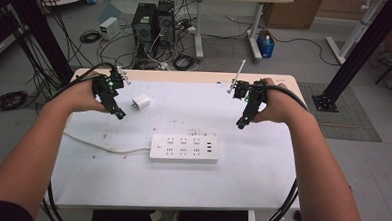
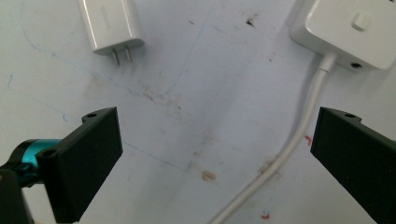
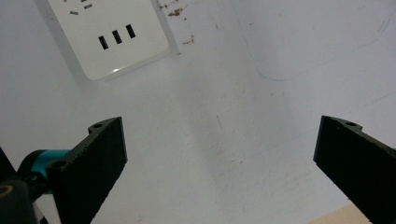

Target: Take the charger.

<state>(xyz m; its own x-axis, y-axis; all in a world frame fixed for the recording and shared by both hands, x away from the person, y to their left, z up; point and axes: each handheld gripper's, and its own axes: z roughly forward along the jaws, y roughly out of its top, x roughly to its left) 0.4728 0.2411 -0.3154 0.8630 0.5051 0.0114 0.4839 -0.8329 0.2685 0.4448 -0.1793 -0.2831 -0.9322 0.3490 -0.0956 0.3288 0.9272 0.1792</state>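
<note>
Your high view looks forward and down from above your side onto the white rectangular tabletop. Your left gripper view sits close over the table's left part, facing down at the small white two-pronged plug adapter and the white plastic power strip. Your right gripper view, equally close, shares that strip's right end.

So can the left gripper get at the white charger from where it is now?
Probably yes: the left gripper is open, the charger lies close beside it, and bare table lies between them.
</note>
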